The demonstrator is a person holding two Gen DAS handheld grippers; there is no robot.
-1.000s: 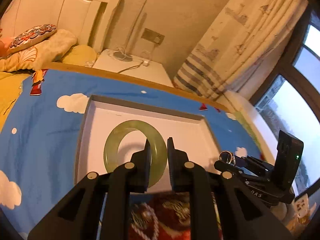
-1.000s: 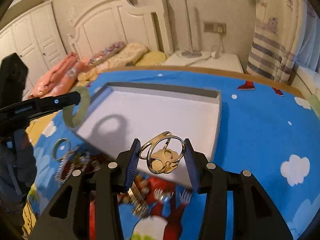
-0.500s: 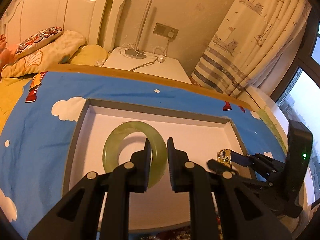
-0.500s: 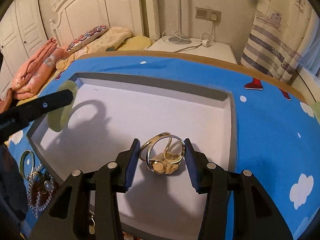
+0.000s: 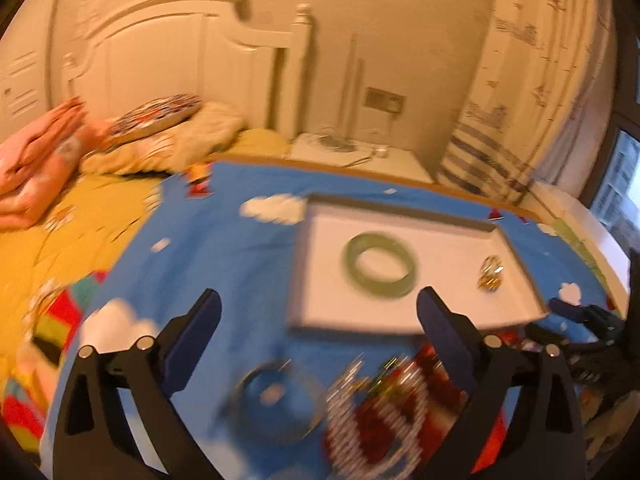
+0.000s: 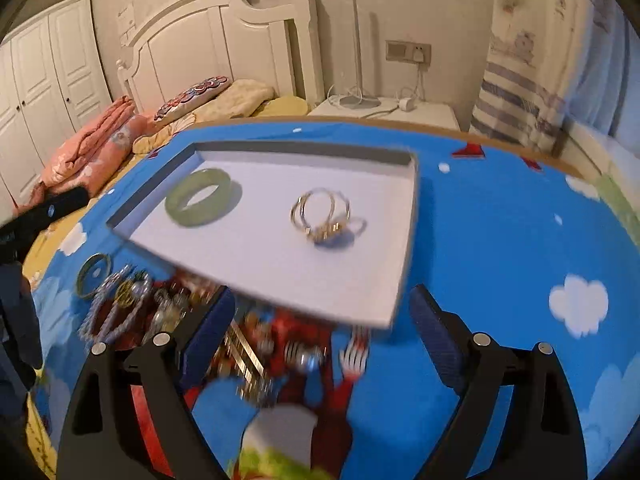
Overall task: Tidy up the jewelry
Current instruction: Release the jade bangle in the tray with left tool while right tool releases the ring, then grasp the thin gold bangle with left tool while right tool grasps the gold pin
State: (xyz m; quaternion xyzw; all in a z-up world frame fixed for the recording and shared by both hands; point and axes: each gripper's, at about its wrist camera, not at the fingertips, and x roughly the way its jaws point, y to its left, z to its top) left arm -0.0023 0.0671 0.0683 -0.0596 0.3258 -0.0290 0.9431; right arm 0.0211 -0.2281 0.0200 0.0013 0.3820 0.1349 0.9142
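A white tray (image 6: 280,264) with a grey rim lies on the blue cloud-print cloth. In it rest a green jade bangle (image 6: 199,196) (image 5: 380,265) at the left and a gold wire bracelet (image 6: 326,216) (image 5: 490,274) at the right. My left gripper (image 5: 320,320) is pulled back to the tray's near left, its jaws opening wide with nothing between them. My right gripper (image 6: 320,312) hangs over the tray's near edge, jaws opening, also holding nothing. A heap of loose jewelry (image 6: 168,304) (image 5: 380,400) with bead strands and a thin bangle (image 6: 94,276) lies in front of the tray.
A bed with white headboard (image 6: 224,40), pillows and a pink quilt (image 6: 92,140) stands at the left. A white nightstand (image 6: 384,108) with a lamp base and charger sits behind the table, a striped curtain (image 6: 516,96) at the right.
Both grippers let go: the green bangle and the gold bracelet now lie in the tray. Both grippers opened wide and drew back toward the near side; the left one swung left.
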